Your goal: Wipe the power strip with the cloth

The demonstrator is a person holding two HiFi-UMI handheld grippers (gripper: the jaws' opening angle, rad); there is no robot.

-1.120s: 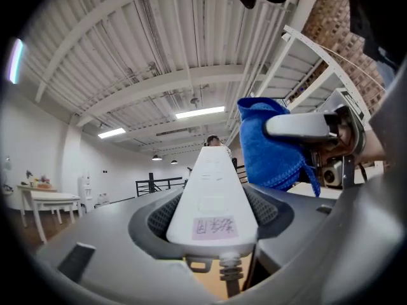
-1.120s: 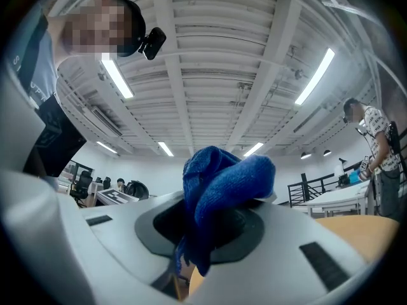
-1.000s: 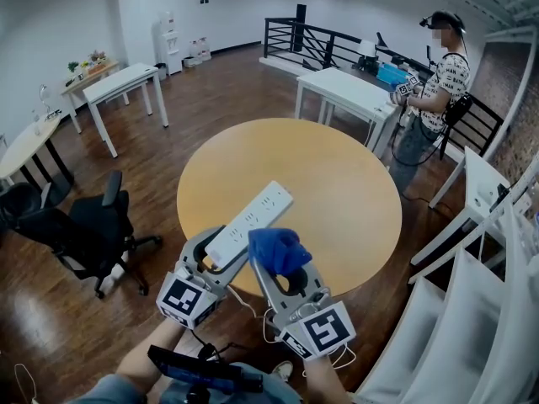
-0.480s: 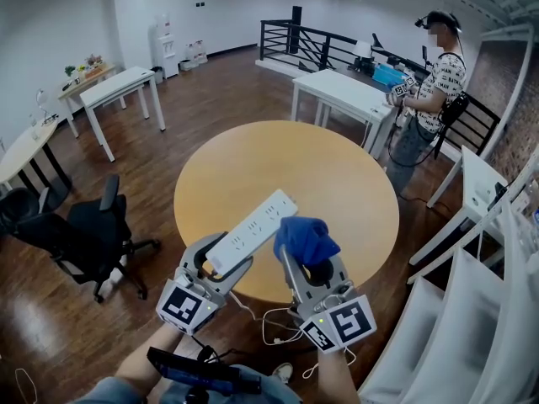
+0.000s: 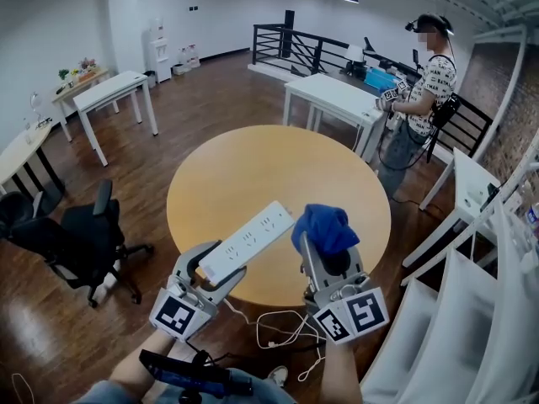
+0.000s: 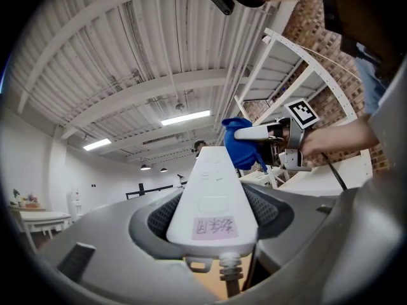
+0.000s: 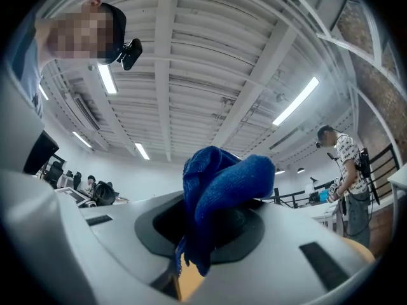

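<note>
Closest to the person, the left gripper [image 5: 217,268] has its jaws spread wide and clamped on the sides of the power strip [image 5: 248,241] at its cord end. A small pink label faces this gripper's camera. The strip juts out ahead of the jaws, slanting up and to the right over the near edge of the round wooden table [image 5: 278,158]. Its white cable [image 5: 278,331] hangs in loops below and between the two grippers.

To the right of the left gripper, the right gripper [image 5: 330,257] pinches a bunched blue cloth [image 5: 324,227], which bulges above its jaws. The cloth sits just beside the strip's far end; whether they touch cannot be told.

Left of the left gripper, on the wood floor, is a black office chair [image 5: 72,242]. Far beyond both grippers, a person [image 5: 421,99] stands at a white table [image 5: 337,91].
</note>
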